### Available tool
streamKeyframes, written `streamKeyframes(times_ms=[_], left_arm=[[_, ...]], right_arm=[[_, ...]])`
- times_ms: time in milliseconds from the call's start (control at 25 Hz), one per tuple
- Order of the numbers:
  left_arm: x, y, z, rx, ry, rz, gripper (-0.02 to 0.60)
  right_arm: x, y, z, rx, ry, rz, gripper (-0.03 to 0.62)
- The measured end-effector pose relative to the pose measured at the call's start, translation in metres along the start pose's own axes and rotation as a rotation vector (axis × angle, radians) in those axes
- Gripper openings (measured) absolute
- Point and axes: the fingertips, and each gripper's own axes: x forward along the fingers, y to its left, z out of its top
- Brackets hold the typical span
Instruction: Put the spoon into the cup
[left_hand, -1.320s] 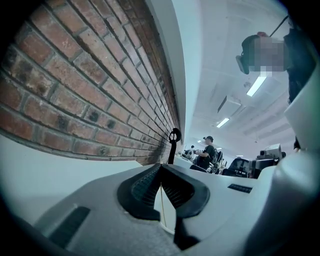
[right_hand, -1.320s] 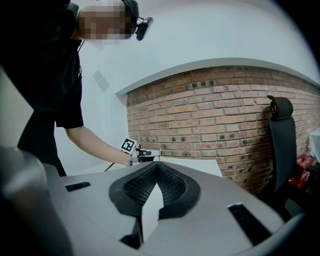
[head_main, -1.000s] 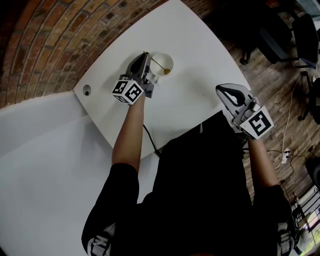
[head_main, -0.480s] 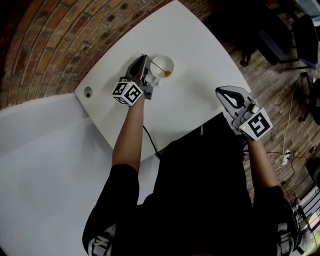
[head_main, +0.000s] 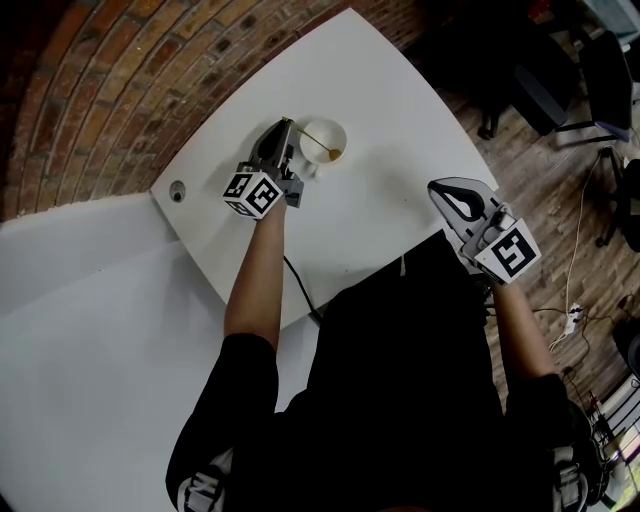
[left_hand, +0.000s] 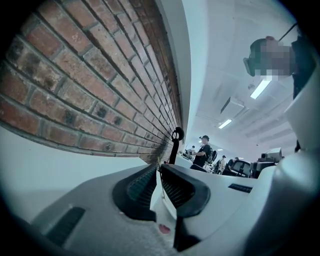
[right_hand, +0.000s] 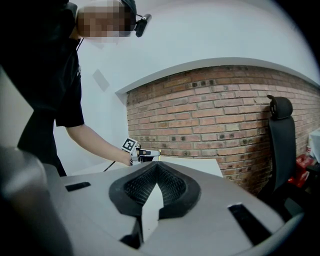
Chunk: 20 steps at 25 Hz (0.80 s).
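Note:
A white cup (head_main: 327, 127) stands on the white table (head_main: 390, 110) near the brick wall. A thin gold spoon (head_main: 334, 153) leans in it, bowl down inside, handle rising to the left. My left gripper (head_main: 286, 123) sits just left of the cup, shut on the top of the spoon handle. In the left gripper view the jaws of that gripper (left_hand: 159, 165) are nearly together with a thin gold edge between them. My right gripper (head_main: 436, 185) hovers at the table's right edge, away from the cup. It is shut (right_hand: 158, 164) and holds nothing.
A round cable hole (head_main: 177, 187) lies at the table's left corner, and a black cable (head_main: 300, 285) hangs under the near edge. Brick wall (head_main: 120, 90) runs behind the table. Black office chairs (head_main: 600, 70) stand on the wooden floor to the right.
The left gripper keeps its hold on the spoon with the bowl in the cup; the spoon and gripper have barely shifted. The right gripper has stayed by the table edge.

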Motion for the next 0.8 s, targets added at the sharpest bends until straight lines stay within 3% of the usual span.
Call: streamKeyframes(times_ms=[280,440,800], left_arm=[[-0.011,-0.006,0.018,0.012,-0.050,-0.009,0.021],[-0.023,-0.019,0.044,0.016,-0.128,-0.031,0.020],[-0.050,-0.106,0.108,0.206,-0.220,-0.117,0.020]], right_arm=[[-0.003,-0.001,0.002,-0.005,0.001,-0.002,0.006],[-0.002,0.001,0.006,-0.018,0.007,0.008,0.006],[0.007,0.012,0.045,-0.083,-0.049,0.073,0.006]])
